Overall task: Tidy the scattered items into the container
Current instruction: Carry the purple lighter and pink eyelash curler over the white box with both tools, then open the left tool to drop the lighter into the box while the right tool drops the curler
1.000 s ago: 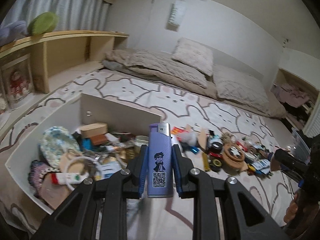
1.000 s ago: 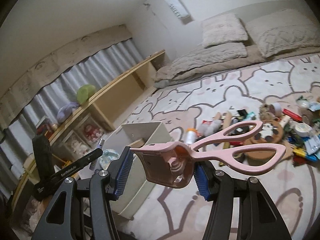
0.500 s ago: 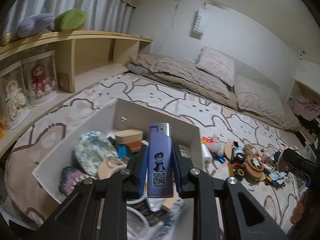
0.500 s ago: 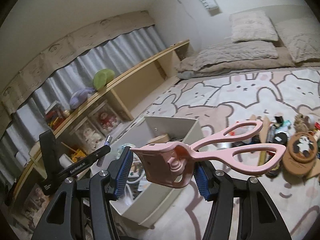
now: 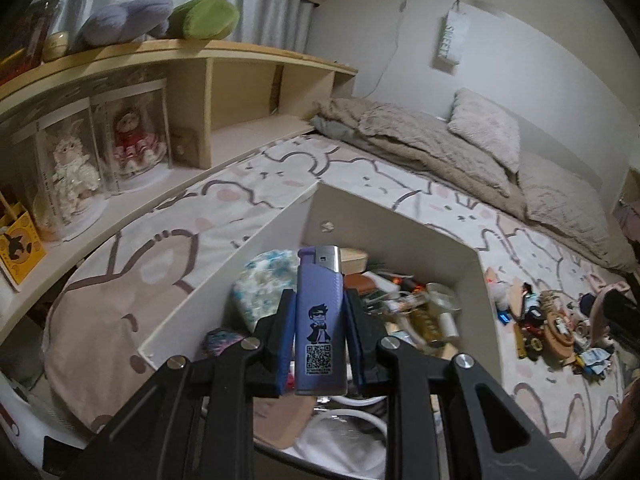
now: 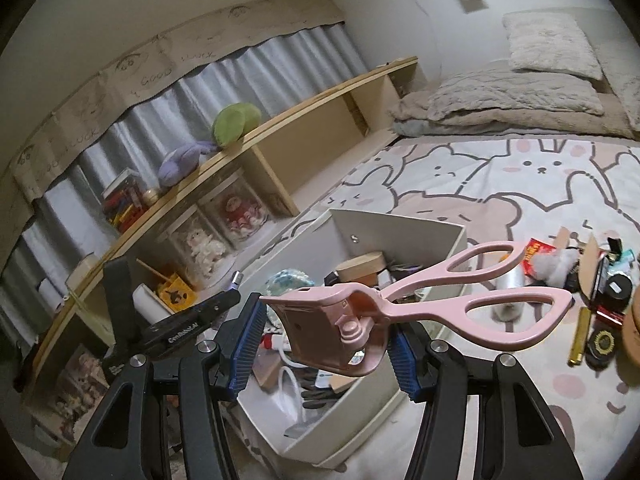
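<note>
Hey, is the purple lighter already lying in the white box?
No, the lighter stands upright, clamped between the left tongs above the white box, not lying among the things inside.

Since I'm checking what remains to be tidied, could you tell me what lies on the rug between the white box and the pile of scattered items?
In the left wrist view, only bare rug separates the white box from the scattered pile.

Bed w/ bunny-print cover (image 5: 248,184) carries open white box (image 5: 400,220), a scatter of small items (image 5: 552,328) just right of it, beige quilt (image 5: 420,148) and, prob., two pillows (image 5: 484,128) at far end.
</note>
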Demonstrator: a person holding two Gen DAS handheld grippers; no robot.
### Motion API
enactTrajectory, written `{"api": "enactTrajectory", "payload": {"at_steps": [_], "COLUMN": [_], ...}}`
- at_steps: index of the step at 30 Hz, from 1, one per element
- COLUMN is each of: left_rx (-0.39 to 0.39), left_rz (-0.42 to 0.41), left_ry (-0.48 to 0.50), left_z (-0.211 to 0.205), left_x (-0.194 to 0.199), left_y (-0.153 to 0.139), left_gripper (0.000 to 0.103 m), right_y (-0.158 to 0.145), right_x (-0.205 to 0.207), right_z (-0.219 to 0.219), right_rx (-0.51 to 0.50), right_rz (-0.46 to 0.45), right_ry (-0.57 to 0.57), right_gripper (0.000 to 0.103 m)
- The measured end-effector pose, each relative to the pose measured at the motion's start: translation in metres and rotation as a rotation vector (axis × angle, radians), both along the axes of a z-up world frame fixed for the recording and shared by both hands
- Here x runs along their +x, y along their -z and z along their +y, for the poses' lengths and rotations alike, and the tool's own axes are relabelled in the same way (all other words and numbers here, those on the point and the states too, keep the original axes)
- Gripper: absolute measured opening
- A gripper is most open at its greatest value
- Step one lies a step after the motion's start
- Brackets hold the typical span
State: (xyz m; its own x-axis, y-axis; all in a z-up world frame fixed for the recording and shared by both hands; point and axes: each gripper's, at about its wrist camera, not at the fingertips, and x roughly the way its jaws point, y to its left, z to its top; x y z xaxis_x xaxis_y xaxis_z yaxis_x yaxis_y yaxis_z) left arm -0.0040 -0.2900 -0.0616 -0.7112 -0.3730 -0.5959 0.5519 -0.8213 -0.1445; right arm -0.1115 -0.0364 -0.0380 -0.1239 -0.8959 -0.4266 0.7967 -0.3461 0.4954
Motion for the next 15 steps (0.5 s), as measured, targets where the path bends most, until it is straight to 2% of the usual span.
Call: {"api": "enactTrajectory", "payload": {"at_steps": [15], "left_rx": [0.005], "left_rz": [-0.086], "left_ry": [-0.026], "left_z": [-0.031], "left_x": [-0.006], "left_y": [0.031], "left_gripper": [0.023], "right_y": [0.008], "right_x": [0.005], "right_z": [-0.043], "right_rx": [0.033], "right_rz": [-0.014], "right_ry": [-0.058], "right_gripper": [0.059]}}
